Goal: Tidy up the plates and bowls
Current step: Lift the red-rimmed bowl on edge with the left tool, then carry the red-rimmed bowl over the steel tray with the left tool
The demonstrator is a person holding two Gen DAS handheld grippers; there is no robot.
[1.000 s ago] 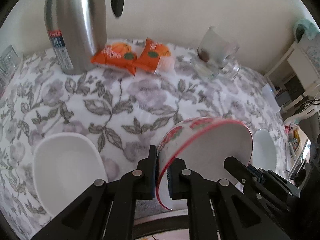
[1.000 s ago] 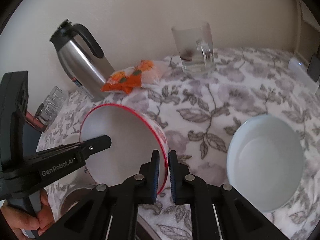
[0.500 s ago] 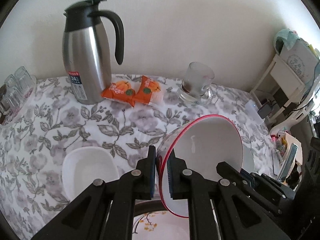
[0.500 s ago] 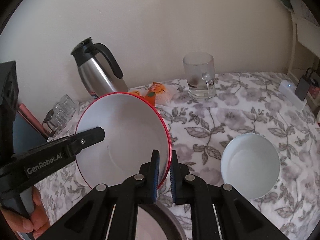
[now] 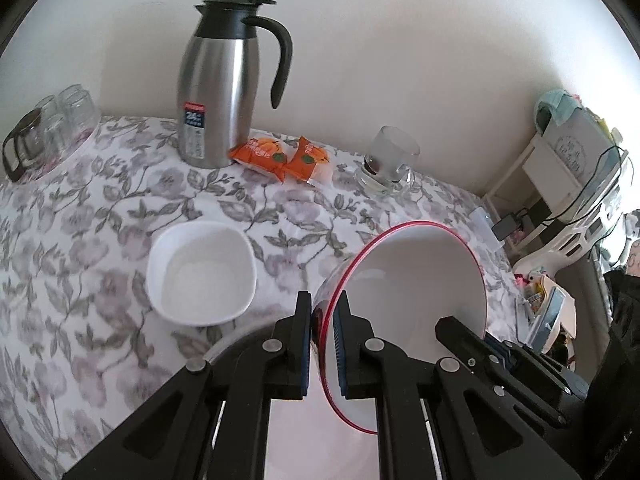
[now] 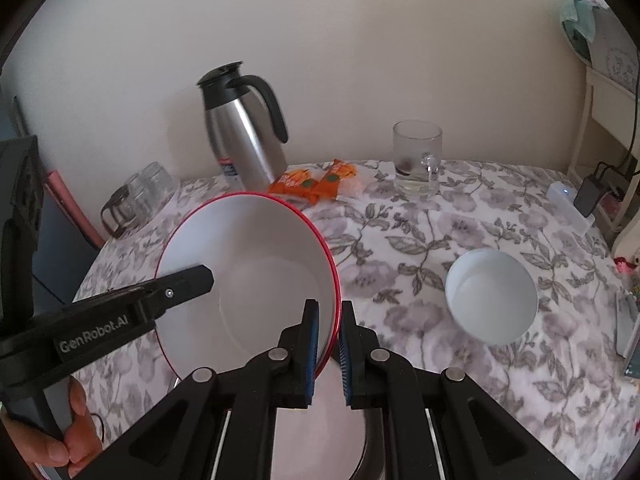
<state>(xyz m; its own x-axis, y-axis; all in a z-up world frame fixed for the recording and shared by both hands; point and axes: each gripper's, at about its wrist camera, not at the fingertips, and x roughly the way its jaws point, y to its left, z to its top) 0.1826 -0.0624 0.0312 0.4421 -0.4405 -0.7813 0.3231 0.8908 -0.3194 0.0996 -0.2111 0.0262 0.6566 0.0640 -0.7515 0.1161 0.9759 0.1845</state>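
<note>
A red-rimmed white bowl (image 5: pixel 416 280) (image 6: pixel 256 276) is held up above the table by both grippers. My left gripper (image 5: pixel 322 344) is shut on its left rim. My right gripper (image 6: pixel 328 348) is shut on its right rim. A plate (image 5: pixel 304 432) (image 6: pixel 320 432) lies right below the bowl at the near edge, mostly hidden by the grippers. A white squarish bowl (image 5: pixel 202 272) sits on the tablecloth to the left. A round white bowl (image 6: pixel 492 294) sits to the right.
A steel thermos jug (image 5: pixel 224 80) (image 6: pixel 244 136), orange snack packs (image 5: pixel 280 156) (image 6: pixel 316 180) and a glass mug (image 5: pixel 390 164) (image 6: pixel 418 160) stand at the back. Small glasses (image 5: pixel 48 128) are at the far left. A white shelf with cables (image 5: pixel 568 184) stands at the right.
Both grippers have lifted the red-rimmed bowl up and back toward me. The table objects look smaller and farther, and the plate below has come into view.
</note>
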